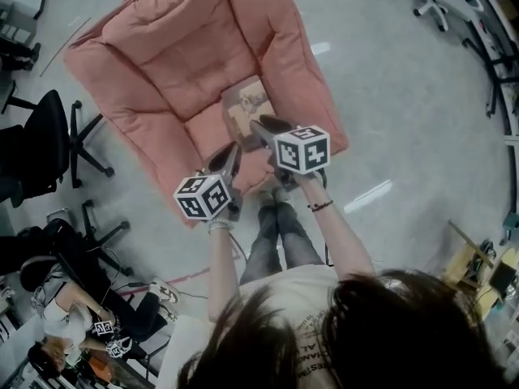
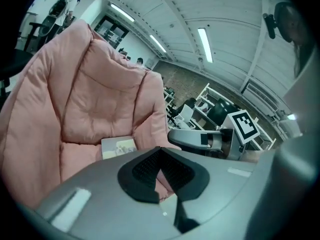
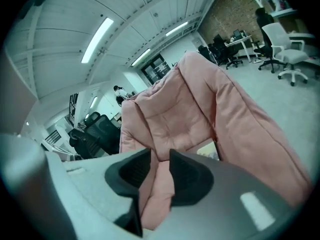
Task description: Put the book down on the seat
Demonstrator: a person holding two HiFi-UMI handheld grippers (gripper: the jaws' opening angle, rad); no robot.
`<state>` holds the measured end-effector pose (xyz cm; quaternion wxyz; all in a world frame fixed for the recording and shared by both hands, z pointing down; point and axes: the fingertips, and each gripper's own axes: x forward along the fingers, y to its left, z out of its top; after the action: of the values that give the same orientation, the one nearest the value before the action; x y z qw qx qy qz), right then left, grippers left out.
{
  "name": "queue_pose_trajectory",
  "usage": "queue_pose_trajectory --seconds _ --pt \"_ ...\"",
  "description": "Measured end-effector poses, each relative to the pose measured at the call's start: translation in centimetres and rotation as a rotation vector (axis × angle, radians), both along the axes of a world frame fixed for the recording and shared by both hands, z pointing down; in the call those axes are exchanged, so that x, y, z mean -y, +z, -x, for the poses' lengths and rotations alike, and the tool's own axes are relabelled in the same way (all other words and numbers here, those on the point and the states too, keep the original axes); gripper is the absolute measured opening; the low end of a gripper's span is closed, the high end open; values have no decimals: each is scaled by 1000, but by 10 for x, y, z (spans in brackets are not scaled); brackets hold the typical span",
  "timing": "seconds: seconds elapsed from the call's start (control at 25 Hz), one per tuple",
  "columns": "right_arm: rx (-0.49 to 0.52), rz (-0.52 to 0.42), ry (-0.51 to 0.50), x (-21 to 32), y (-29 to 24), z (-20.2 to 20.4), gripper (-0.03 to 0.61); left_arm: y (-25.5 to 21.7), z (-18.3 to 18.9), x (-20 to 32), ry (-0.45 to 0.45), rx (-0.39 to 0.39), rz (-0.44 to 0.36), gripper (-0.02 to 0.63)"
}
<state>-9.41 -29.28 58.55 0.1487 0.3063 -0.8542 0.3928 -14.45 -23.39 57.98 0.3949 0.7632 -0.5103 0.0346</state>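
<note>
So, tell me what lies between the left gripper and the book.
Only bare pink seat cushion lies between the left gripper and the book; the head view shows it.

A book (image 1: 247, 106) was seen lying flat on the seat (image 1: 209, 128) of a pink padded armchair (image 1: 178, 47). The left gripper (image 1: 229, 156) and the right gripper (image 1: 263, 126) were held over the seat's front, near the book.

Pale book (image 1: 246, 106), flat on pink seat (image 1: 203, 132)
</note>
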Motion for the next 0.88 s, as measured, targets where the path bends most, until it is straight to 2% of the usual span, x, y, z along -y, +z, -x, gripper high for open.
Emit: queue_pose_trajectory --seconds 0.48,0.88 --pt "91 -129 -10 -38 -101 -8 63 -120 -13 -15 16 64 -241 0" --pt "135 -237 -64 -59 -163 0 26 -165 -23 -38 42 93 -335 0"
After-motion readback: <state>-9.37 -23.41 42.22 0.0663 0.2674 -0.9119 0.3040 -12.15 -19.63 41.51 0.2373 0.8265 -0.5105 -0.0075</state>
